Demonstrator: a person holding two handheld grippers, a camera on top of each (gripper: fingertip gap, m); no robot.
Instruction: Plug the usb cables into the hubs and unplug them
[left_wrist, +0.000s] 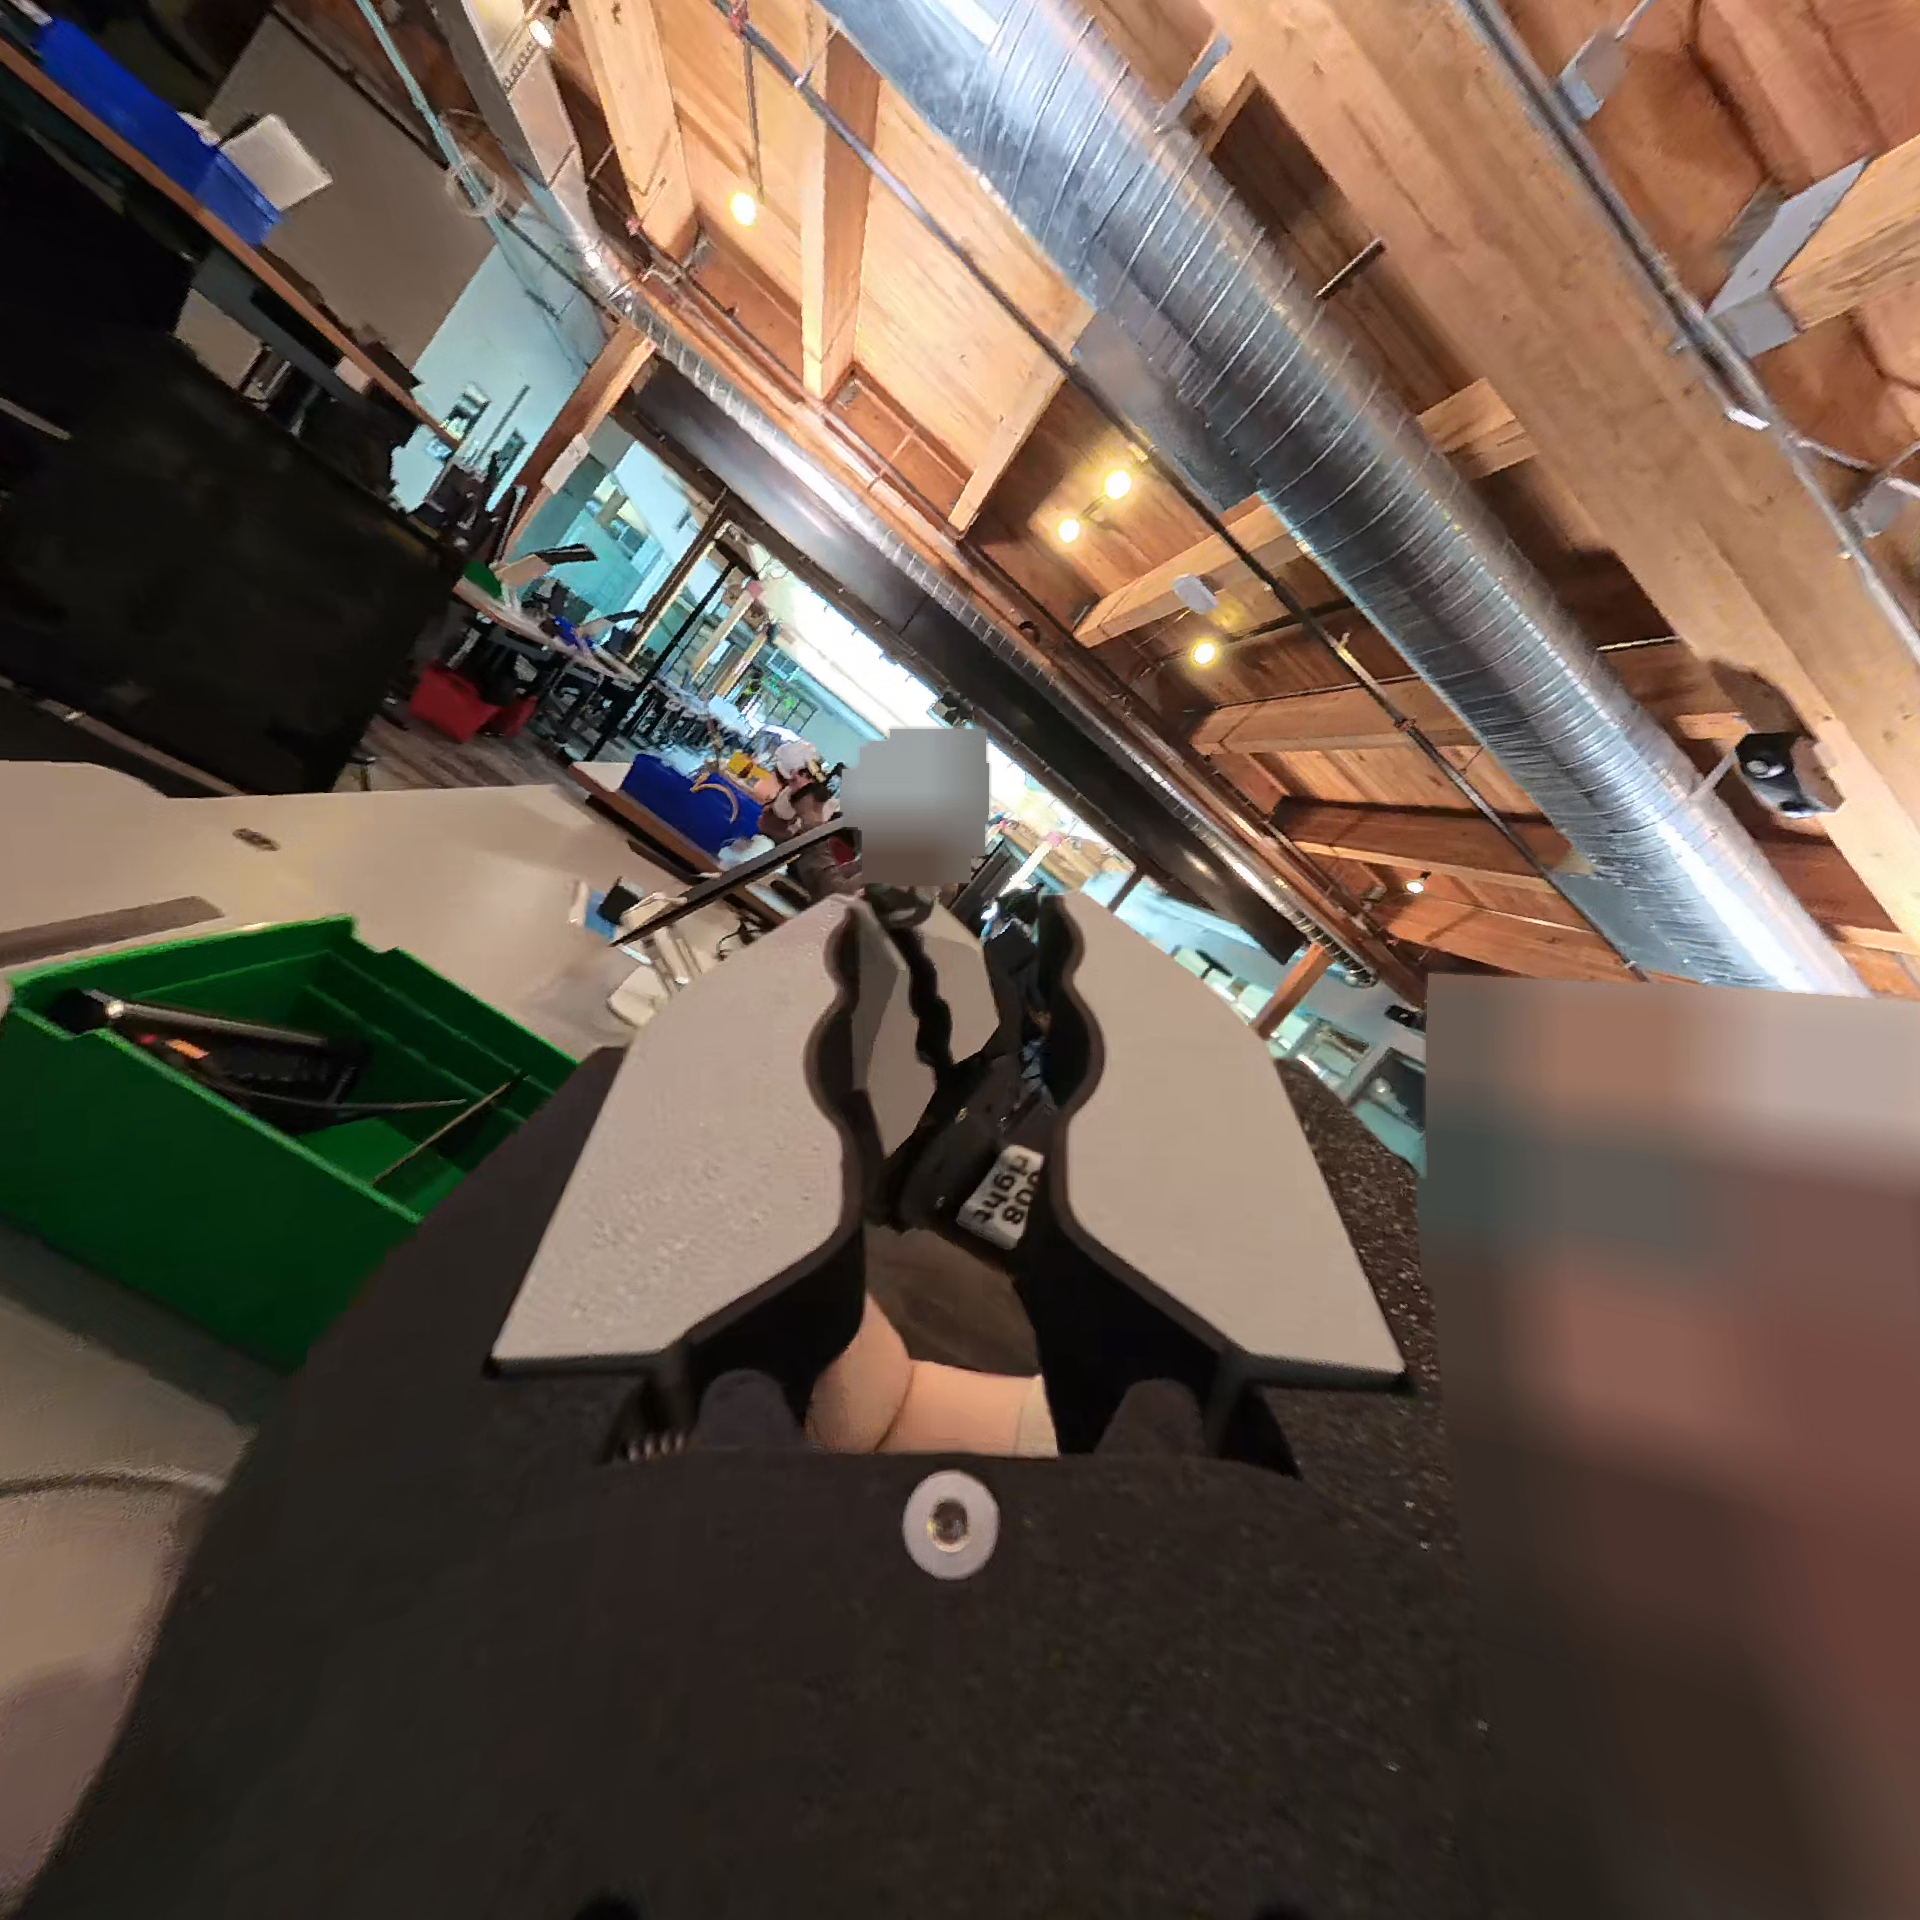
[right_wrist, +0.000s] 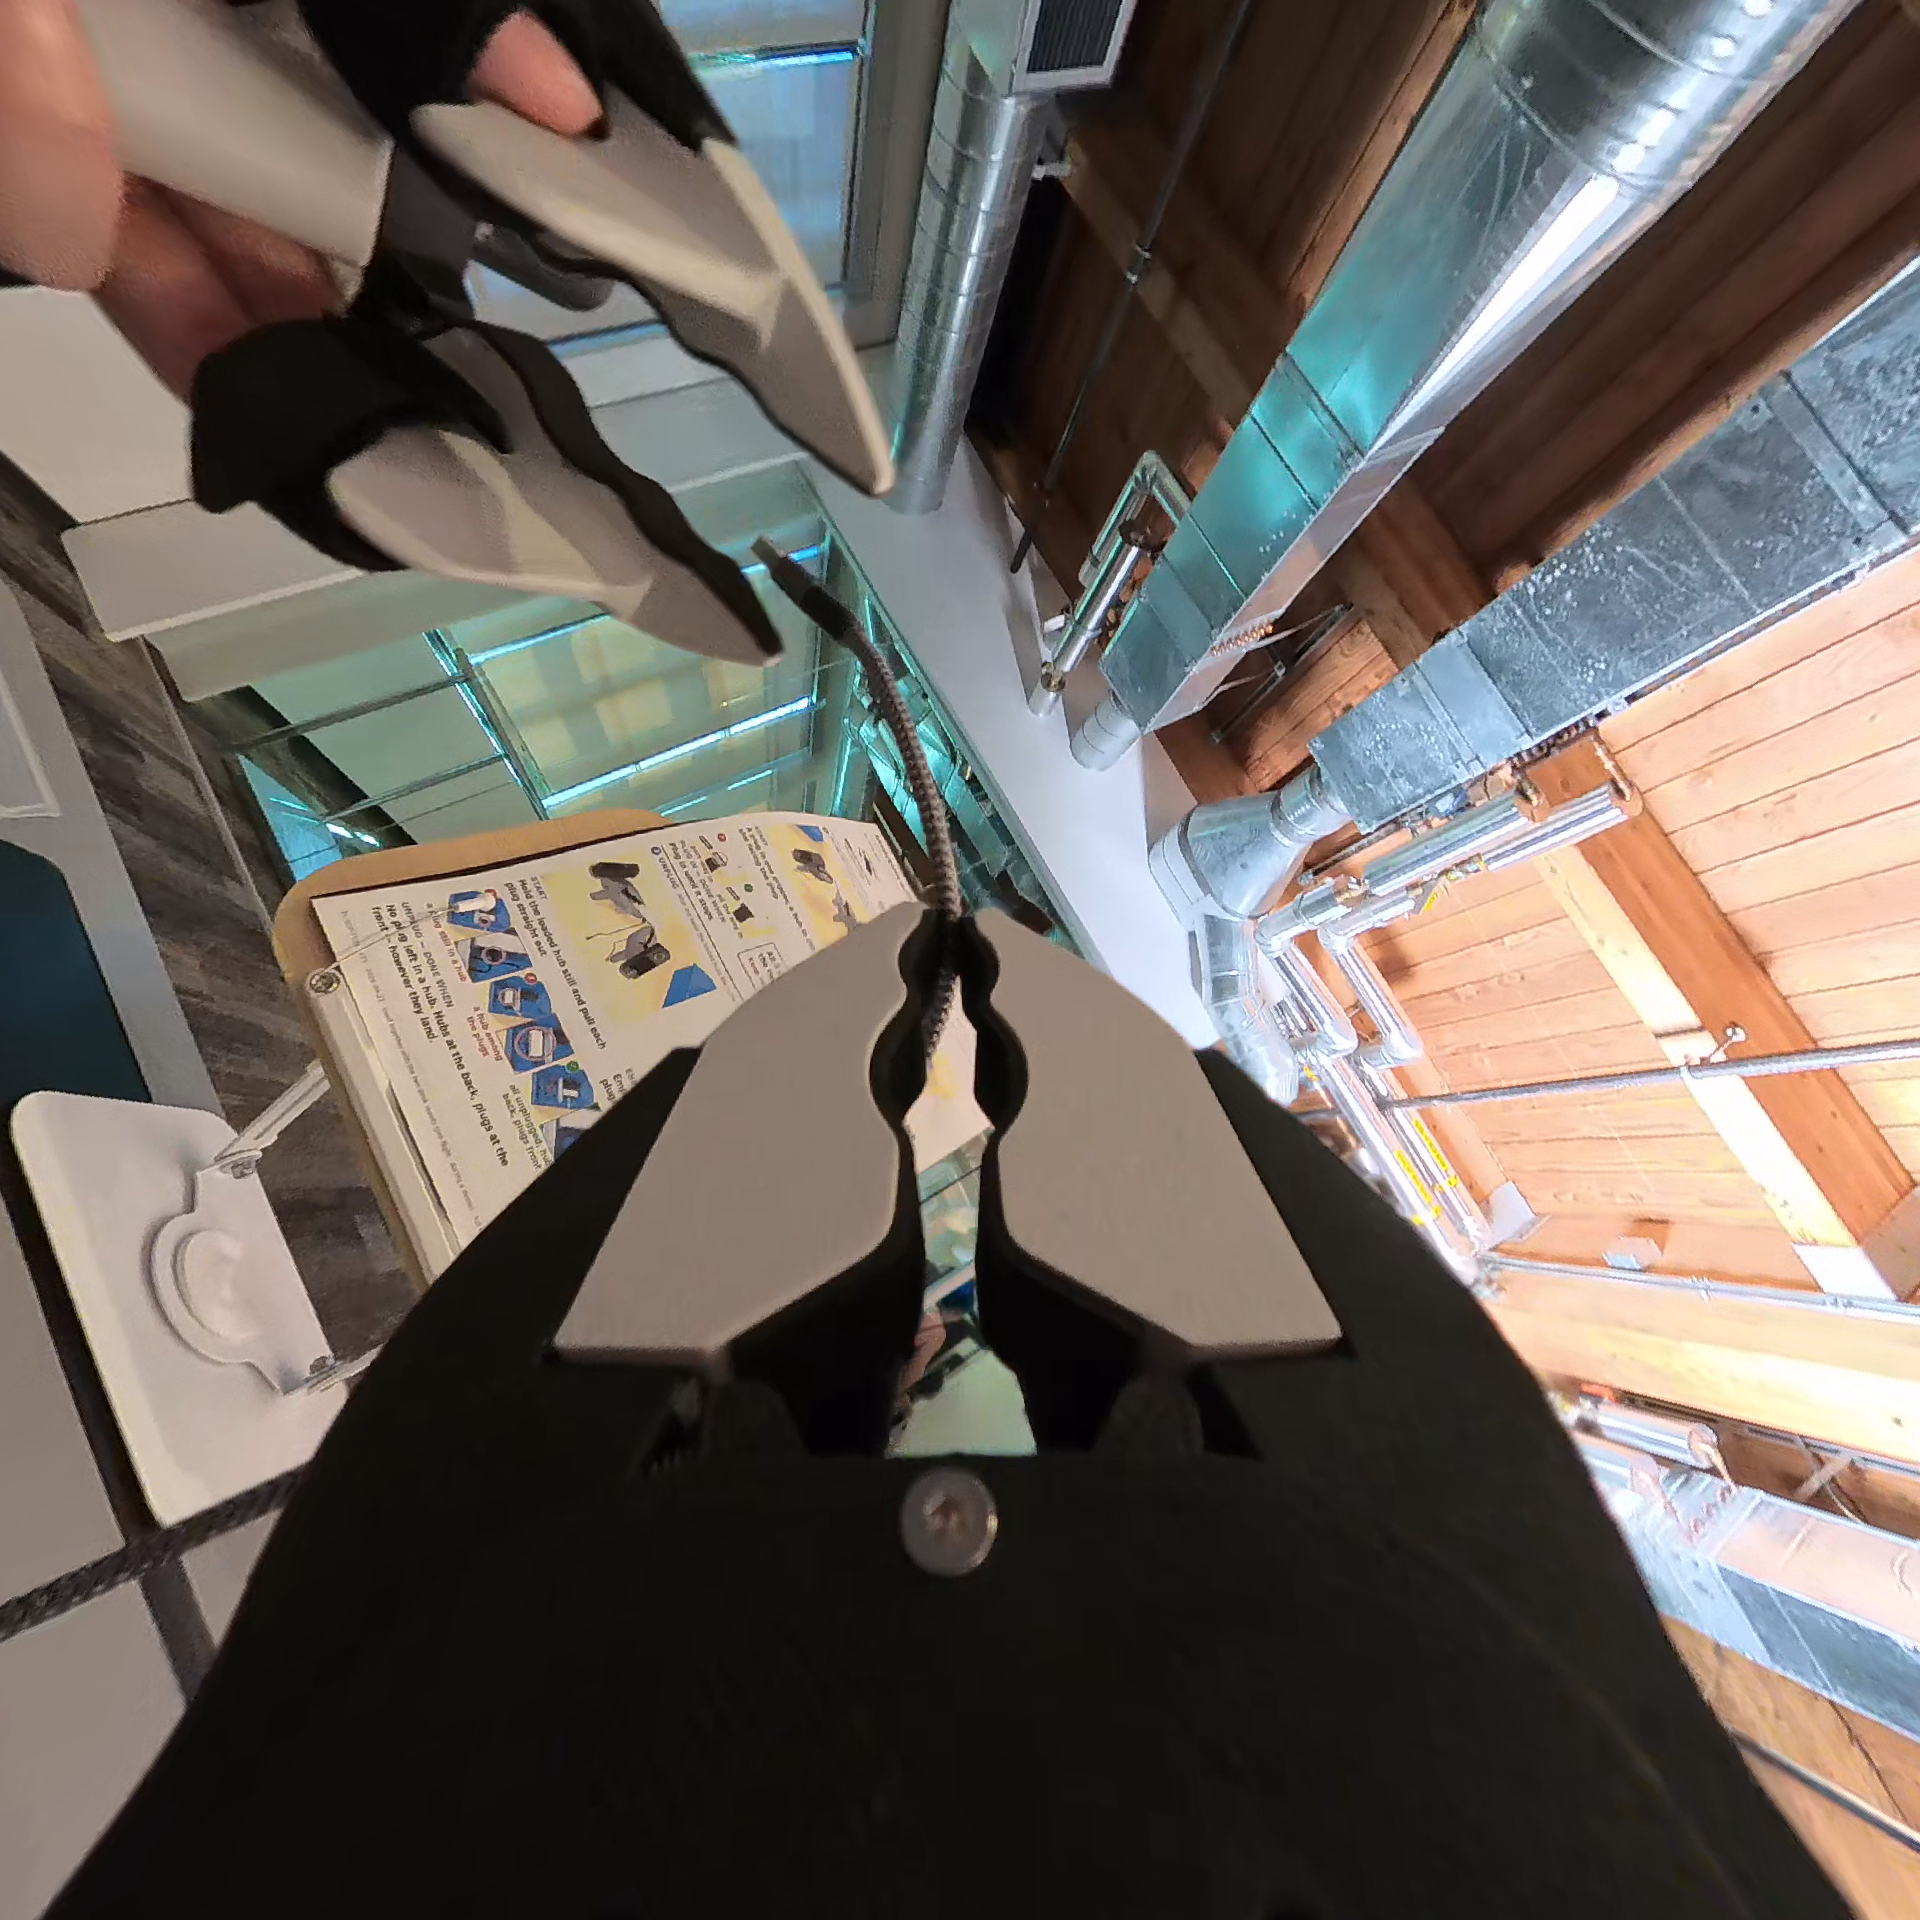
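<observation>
Grey braided usb cable (right_wrist: 928, 821) stands pinched between the tips of the right gripper (right_wrist: 948, 930), its free length arching up and away to a small metal plug (right_wrist: 774, 556) held in the air. The tongs of the right gripper are pressed together on the braid, well below the plug end. The left gripper (right_wrist: 826, 561), held in a gloved hand (right_wrist: 312, 416), sits just beside that plug with its tongs spread apart, not yet touching it. In the left wrist view the left gripper's fingers (left_wrist: 727, 1143) are apart too, with nothing between them. No hub shows in either view; a green bin (left_wrist: 187, 1143) of tools sits off to one side.

I judge this a handover or regrasp: next, the left tongs need to close squarely on the plug body so it can be steered toward a port.
</observation>
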